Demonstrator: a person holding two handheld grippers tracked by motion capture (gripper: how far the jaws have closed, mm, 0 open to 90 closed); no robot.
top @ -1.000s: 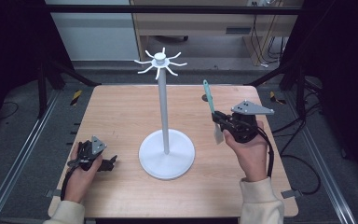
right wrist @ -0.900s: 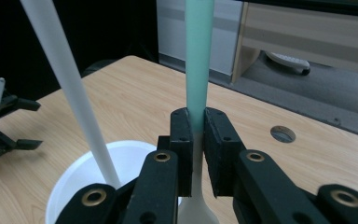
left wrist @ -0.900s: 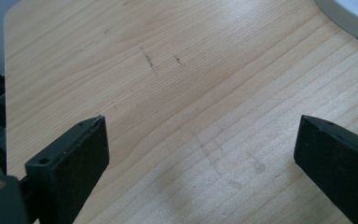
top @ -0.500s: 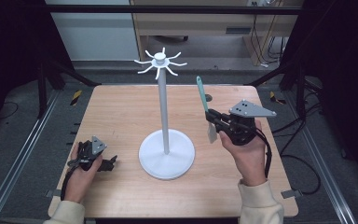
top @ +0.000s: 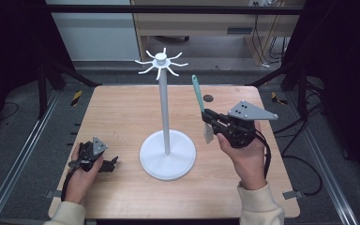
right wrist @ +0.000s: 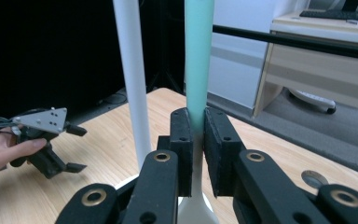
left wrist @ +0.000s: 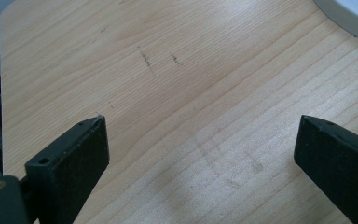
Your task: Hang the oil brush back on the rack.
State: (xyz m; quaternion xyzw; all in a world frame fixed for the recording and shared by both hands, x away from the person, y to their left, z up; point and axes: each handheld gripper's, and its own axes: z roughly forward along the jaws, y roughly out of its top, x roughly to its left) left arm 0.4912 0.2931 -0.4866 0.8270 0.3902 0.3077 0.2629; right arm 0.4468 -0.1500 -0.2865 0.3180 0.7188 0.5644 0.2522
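Observation:
A white stand (top: 165,108) with a round base (top: 168,154) and hooked arms at its top (top: 161,63) rises from the middle of the wooden table (top: 122,112). My right gripper (top: 208,117) is shut on a spatula (top: 198,96) with a teal handle and pale blade, held upright to the right of the pole. In the right gripper view the jaws clamp the teal handle (right wrist: 198,56), with the white pole (right wrist: 133,79) just left of it. My left gripper (top: 111,164) rests low at the table's front left, open, jaws wide apart over bare wood (left wrist: 191,116).
A small dark round hole (top: 208,98) marks the table behind the spatula. The stand's base edge (left wrist: 349,14) lies beyond my left gripper. A wooden desk (top: 206,23) and cables sit on the floor behind the table, and metal rails (top: 23,154) run along both sides.
My right gripper has carried the spatula a little left, toward the stand's pole, and higher. The left gripper has stayed put.

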